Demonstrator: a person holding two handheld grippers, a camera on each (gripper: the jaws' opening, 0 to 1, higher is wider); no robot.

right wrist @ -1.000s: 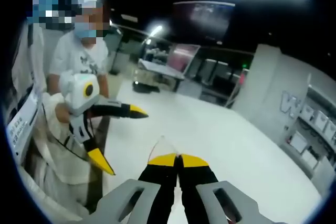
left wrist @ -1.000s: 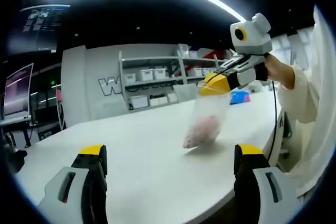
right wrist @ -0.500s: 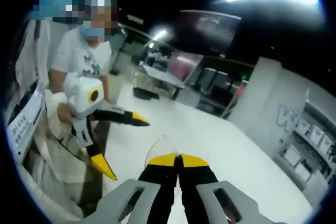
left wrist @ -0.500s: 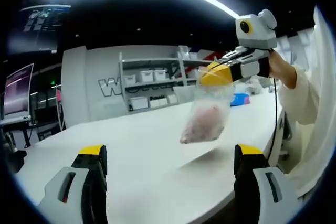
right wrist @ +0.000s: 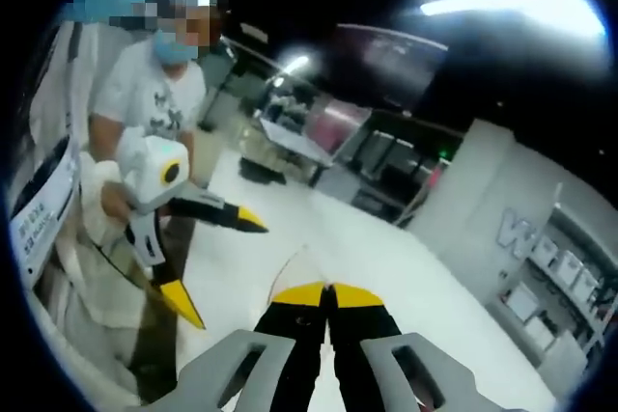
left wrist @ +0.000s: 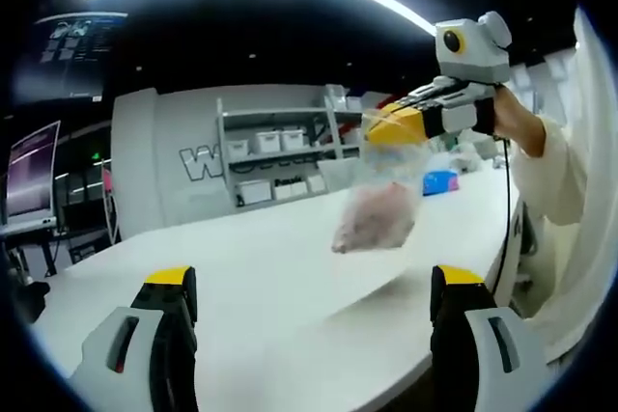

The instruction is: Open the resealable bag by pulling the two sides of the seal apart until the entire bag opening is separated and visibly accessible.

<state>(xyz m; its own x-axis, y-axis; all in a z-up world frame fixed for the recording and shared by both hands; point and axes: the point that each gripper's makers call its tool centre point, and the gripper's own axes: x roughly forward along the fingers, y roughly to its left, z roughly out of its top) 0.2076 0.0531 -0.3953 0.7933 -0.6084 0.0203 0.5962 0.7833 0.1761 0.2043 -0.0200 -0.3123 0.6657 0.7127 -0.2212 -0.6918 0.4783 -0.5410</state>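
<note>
A clear resealable bag with pink contents hangs in the air above the white table. My right gripper comes in from the right in the left gripper view and is shut on the bag's top edge. In the right gripper view, its yellow-tipped jaws are pressed together, with a corner of the clear bag sticking out past them. My left gripper is open and holds nothing, well short of the bag. It appears in the right gripper view as the left gripper, jaws spread wide.
A person in white stands at the table's edge holding both grippers. Shelves with white boxes line the back wall. A blue object lies on the table behind the bag. A monitor stands at the far left.
My right gripper has lifted the bag from the table surface up into the air. The left gripper stays open and still.
</note>
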